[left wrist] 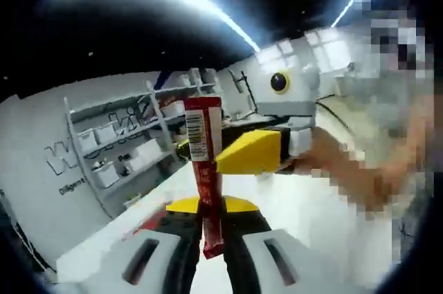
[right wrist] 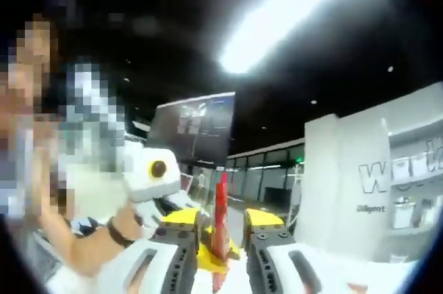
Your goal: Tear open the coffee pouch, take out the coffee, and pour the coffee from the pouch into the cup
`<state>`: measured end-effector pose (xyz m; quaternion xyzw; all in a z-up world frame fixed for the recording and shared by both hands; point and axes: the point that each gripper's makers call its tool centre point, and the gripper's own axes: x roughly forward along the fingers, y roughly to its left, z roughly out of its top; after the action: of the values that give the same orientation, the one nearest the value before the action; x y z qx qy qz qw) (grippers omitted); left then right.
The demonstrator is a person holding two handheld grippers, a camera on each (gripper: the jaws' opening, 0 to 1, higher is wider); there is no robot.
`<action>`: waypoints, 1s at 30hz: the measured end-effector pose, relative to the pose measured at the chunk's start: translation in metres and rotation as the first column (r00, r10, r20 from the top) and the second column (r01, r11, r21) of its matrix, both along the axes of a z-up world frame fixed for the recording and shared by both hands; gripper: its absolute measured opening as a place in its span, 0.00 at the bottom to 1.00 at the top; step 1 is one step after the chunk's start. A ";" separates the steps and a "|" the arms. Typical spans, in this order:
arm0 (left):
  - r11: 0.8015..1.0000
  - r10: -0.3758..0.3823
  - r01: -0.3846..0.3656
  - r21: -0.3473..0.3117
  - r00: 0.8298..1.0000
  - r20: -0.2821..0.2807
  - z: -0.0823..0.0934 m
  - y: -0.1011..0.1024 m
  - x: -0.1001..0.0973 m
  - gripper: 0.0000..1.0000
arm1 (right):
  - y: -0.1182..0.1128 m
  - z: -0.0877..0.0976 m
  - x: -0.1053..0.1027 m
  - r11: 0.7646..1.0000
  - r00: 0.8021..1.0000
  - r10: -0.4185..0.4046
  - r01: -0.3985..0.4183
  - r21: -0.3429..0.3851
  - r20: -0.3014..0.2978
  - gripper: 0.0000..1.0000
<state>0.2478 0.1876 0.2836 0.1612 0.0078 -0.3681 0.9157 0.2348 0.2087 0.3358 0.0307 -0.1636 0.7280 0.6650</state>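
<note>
A red coffee stick pouch (left wrist: 205,135) stands upright, and my left gripper (left wrist: 211,208) is shut on its lower part. From the right, my right gripper (left wrist: 208,151) reaches in with its yellow jaw tips on either side of the pouch's upper part. In the right gripper view the pouch (right wrist: 221,204) appears edge-on between my right gripper (right wrist: 221,228) jaws, with a gap on each side, so that gripper is open. The left gripper (right wrist: 211,256) holds the pouch from below left there.
A white table top (left wrist: 297,211) lies below the grippers. A shelf rack (left wrist: 124,142) with white bins stands against a lettered wall. A person's arm (right wrist: 90,239) with a dark wristband holds the left gripper. A dark screen (right wrist: 194,124) hangs behind.
</note>
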 end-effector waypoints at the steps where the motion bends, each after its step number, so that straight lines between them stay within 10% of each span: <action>1: 0.999 -0.047 0.047 -0.017 0.999 -0.019 -0.001 -0.003 -0.006 0.12 | -0.001 -0.001 -0.005 1.000 1.000 0.031 -0.031 -0.002 0.004 0.26; 6: 0.935 -0.334 0.313 -0.168 0.936 -0.110 0.001 -0.010 -0.043 0.12 | -0.008 -0.005 -0.040 0.971 0.971 0.240 -0.240 -0.012 0.004 0.26; 18: 0.887 -0.456 0.433 -0.160 0.876 -0.160 -0.008 -0.020 -0.061 0.12 | -0.004 -0.006 -0.060 0.921 0.918 0.387 -0.389 -0.008 -0.085 0.15; 23: 0.941 -0.320 0.321 -0.104 0.947 0.021 0.006 -0.008 -0.032 0.13 | -0.004 0.004 -0.032 0.966 0.954 0.258 -0.255 0.039 -0.156 0.10; 30: 0.993 -0.099 0.101 -0.067 0.995 0.025 0.006 -0.004 0.008 0.22 | -0.003 0.009 0.015 0.996 0.973 0.006 0.014 0.084 -0.231 0.08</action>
<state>0.2556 0.1838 0.2901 0.1340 -0.0226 -0.4118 0.9011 0.2498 0.2056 0.3447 0.1430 -0.1159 0.7106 0.6791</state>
